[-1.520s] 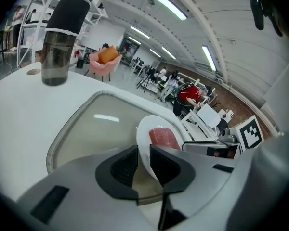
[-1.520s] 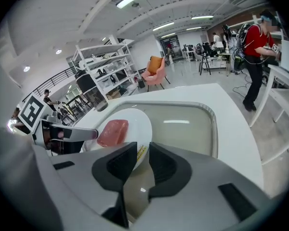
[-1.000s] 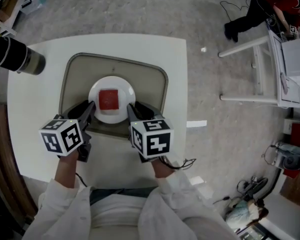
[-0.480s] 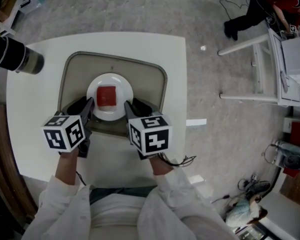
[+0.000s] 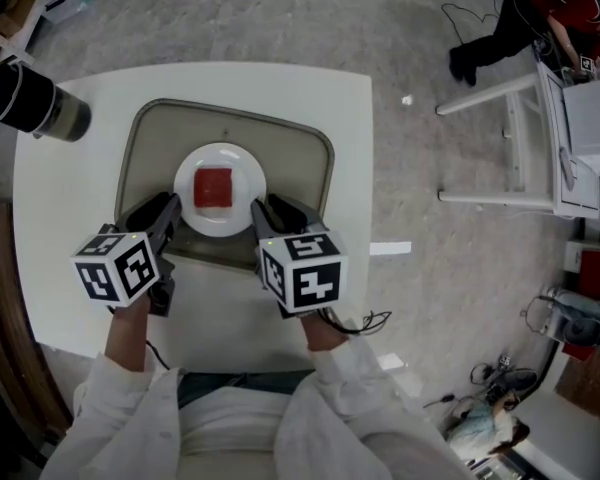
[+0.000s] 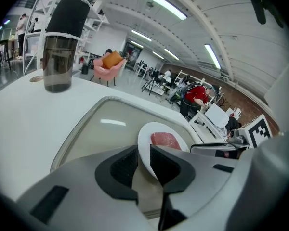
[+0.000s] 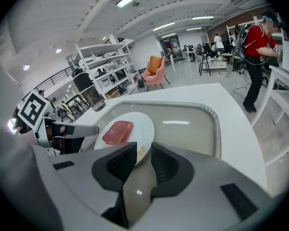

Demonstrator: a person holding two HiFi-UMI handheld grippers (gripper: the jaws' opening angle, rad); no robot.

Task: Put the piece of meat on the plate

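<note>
On the plate [image 5: 188,200], mid-tray [image 5: 290,158], the meat [image 5: 215,188] lies flat.
Head view: I see its long axis run 12-to-6, with bare tray toward 12; left gripper [image 5: 164,208] sits at 8, right gripper [image 5: 261,211] at 4. Left gripper view: jaws slightly apart, gripping nothing. Right gripper view: jaws likewise apart and empty.

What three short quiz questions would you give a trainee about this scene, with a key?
1. True or false: the piece of meat already lies on the plate.
2. Choose one: the plate stands on A) the tray, B) a chair, C) the floor.
3. Fill in: the dark bottle stands at the far ___ corner of the table.
Key: 1 true; 2 A; 3 left.
</note>
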